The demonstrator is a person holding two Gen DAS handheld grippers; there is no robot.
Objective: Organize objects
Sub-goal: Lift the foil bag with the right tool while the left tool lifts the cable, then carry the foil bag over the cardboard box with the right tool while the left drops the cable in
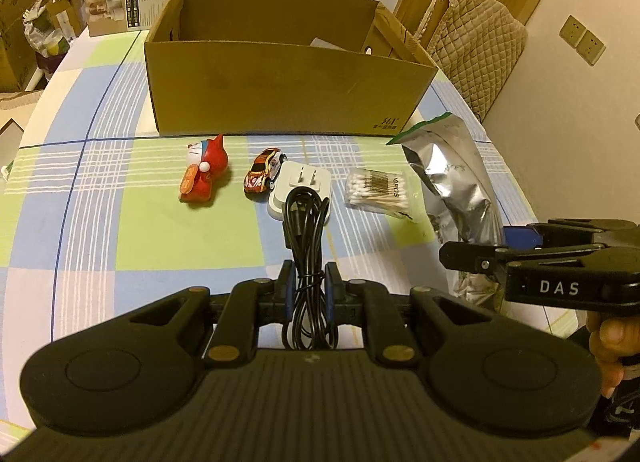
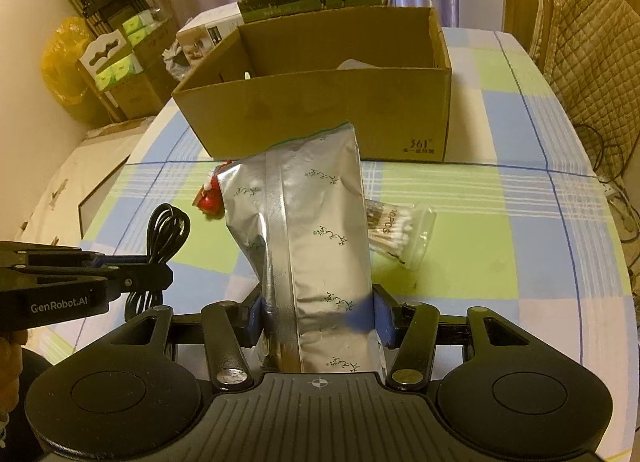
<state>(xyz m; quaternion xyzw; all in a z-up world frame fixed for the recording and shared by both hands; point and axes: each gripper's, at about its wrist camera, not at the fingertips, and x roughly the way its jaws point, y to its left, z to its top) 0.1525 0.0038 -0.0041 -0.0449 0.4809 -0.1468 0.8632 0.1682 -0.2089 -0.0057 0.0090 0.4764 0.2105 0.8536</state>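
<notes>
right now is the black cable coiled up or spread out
Coiled up. The black cable is bundled in long loops with a wrap round its middle, pinched in the left gripper.

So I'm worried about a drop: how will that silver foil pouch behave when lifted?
Probably floppy: the crinkled silver foil pouch creases above the right tool. Its glossy film may slip. It looks fairly light.

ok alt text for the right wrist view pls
The right gripper is shut on a silver foil pouch, held toward an open cardboard box on a checked tablecloth. A cotton swab pack lies beside it; the left gripper holds a black cable.
</notes>
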